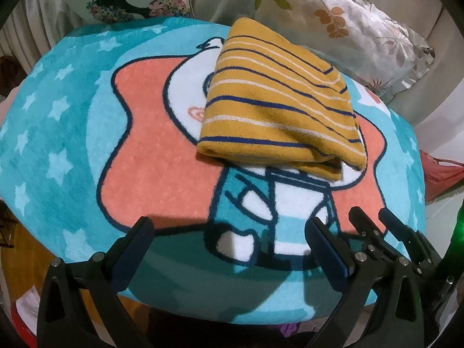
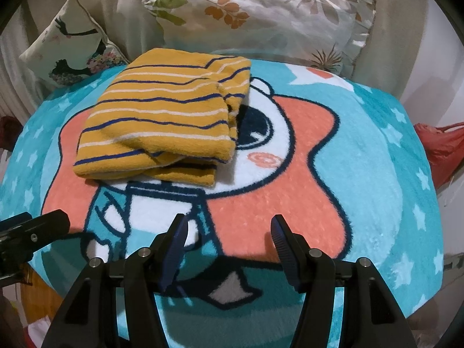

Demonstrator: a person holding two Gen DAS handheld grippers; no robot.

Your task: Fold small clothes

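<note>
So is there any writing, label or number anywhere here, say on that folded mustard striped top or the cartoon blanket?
None can be read. The folded mustard striped knit top shows only stripes; the turquoise cartoon fleece blanket and the floral pillows carry pictures, no words.

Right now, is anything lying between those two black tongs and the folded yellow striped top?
Nothing but bare blanket. Both wrist views show only its cartoon print between the open left tongs, right tongs and the striped top.

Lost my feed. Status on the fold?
Left claw open, right claw open, both empty. Striped yellow garment folded on blanket. Nothing in the way.
</note>
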